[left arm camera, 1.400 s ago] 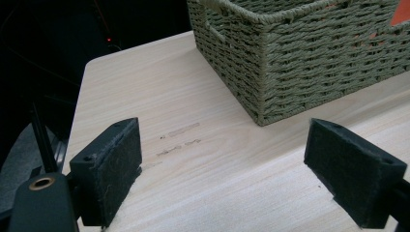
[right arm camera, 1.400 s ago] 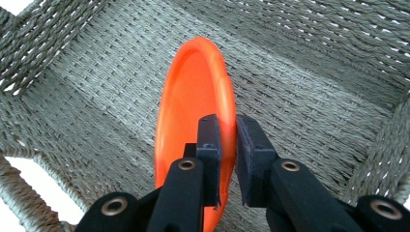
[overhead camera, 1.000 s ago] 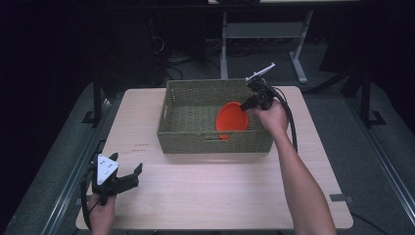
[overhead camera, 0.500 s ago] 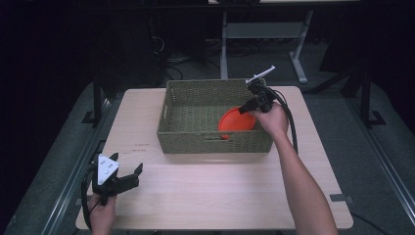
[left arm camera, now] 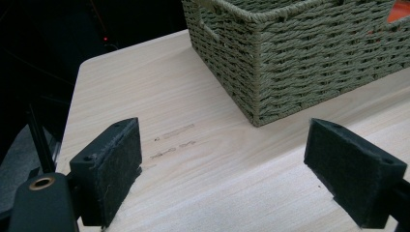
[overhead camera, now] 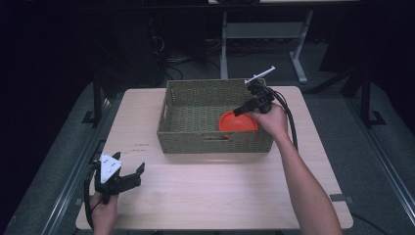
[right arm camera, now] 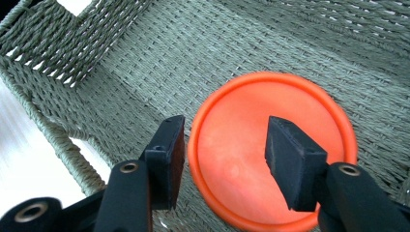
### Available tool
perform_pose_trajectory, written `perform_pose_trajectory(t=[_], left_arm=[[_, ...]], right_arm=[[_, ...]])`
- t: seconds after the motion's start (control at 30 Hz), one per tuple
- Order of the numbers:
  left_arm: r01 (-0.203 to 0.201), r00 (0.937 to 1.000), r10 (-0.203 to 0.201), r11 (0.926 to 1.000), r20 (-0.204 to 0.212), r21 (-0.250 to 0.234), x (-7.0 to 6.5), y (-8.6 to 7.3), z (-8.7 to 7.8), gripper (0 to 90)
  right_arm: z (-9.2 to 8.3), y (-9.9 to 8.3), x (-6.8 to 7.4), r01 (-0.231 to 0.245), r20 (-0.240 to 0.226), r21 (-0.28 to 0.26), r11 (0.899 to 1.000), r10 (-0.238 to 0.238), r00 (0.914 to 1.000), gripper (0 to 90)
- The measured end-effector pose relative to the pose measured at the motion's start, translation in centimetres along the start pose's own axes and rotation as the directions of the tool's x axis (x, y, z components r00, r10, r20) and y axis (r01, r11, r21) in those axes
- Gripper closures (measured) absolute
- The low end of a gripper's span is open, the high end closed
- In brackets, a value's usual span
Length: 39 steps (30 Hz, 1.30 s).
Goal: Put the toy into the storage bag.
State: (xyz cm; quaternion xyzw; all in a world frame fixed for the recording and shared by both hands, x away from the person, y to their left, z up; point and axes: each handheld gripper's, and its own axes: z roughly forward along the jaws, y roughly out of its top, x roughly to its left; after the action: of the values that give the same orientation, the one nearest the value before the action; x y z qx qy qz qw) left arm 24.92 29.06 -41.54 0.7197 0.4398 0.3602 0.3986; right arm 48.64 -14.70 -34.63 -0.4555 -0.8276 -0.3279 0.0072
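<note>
Left tongs (overhead camera: 128, 180) are held low over the worktop (overhead camera: 215, 196), well short of the basket (overhead camera: 215, 139) and off its near-left corner; jaws spread wide with nothing between them, bare wood seen between the pads (left arm camera: 109, 169) in the left gripper view; idle by the look of it.

Orange disc (overhead camera: 238, 122) is seen lying flat on the basket floor, in the near-right part, close to the basket's front wall.

Right tongs (right arm camera: 225, 159) are held inside the basket just above the disc; released, jaws apart, one pad outside the disc's rim and the other over its face; whether a pad touches the disc cannot be told.

Handling, as judged: disc looks like thin moulded plastic with a raised rim; likely light, stiff, smooth and a bit slippery, not fragile. Lying flat on the weave, little edge is offered; best taken at the rim, one pad outside and one inside, with the disc tipped up off the basket floor.
</note>
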Motion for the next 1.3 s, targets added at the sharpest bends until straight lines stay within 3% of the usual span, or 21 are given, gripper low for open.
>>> perform_pose_trajectory(t=[0.7,1.0,1.17,1.3], left_arm=[[0.007,1.0000,-0.007,1.0000,-0.006,0.003,0.1,-0.2,-0.3,12.8],[0.008,1.0000,-0.008,0.9999,-0.002,0.007,0.2,-0.2,-0.3,12.9],[0.006,1.0000,-0.006,1.0000,-0.002,0.005,0.1,-0.2,-0.2,12.8],[0.001,1.0000,-0.001,1.0000,0.002,0.006,0.1,-0.2,-0.2,12.8]], right_arm=[[-1.5,-1.5,-0.4,-0.024,-0.067,-0.045,0.999,0.021,0.9976,41.2],[-2.3,-1.9,-0.6,-0.049,-0.096,-0.074,0.996,0.042,0.9945,34.9],[-3.0,-2.2,-0.7,-0.059,-0.134,-0.085,0.995,0.047,0.9898,33.7],[-3.3,-2.2,-0.3,-0.046,-0.122,-0.087,0.995,0.035,0.9919,33.7]])
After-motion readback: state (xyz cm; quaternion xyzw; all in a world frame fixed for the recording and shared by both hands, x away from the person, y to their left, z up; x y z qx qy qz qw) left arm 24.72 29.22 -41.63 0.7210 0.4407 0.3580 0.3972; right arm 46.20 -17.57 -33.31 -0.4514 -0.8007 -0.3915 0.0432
